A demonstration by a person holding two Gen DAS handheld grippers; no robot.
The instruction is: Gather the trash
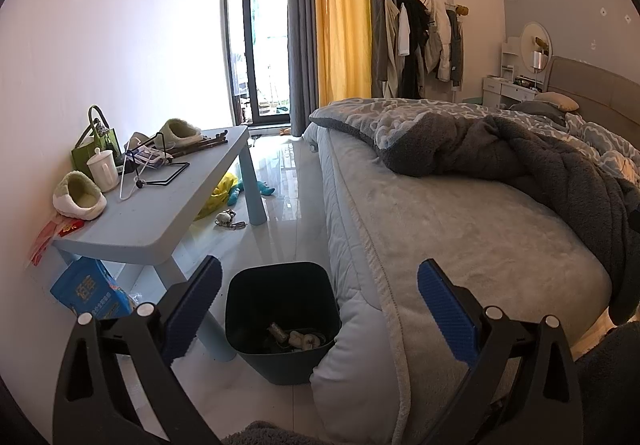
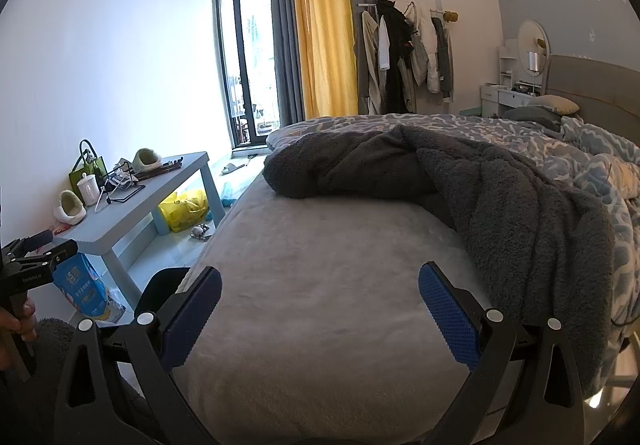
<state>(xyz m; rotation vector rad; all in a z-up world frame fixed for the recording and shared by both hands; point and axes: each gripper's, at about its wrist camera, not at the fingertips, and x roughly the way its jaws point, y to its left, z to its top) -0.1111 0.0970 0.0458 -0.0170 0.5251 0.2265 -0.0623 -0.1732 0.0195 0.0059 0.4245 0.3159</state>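
Observation:
A dark trash bin (image 1: 280, 289) stands on the floor between the blue table and the bed. It holds crumpled pale trash (image 1: 298, 339) at the bottom. My left gripper (image 1: 320, 309) is open and empty, held above the bin. My right gripper (image 2: 320, 313) is open and empty, held over the grey bed sheet (image 2: 320, 245). The bin's rim (image 2: 164, 281) shows at the lower left of the right wrist view. The left gripper (image 2: 44, 245) also shows there at the left edge.
A light blue table (image 1: 160, 205) by the wall holds two green slippers (image 1: 80, 197), a white cup (image 1: 102, 169), a green bag (image 1: 98, 143) and a wire stand. A blue package (image 1: 92, 291) lies under it. A yellow bag (image 2: 182, 209) and toys lie on the floor. A dark blanket (image 2: 460, 181) lies on the bed.

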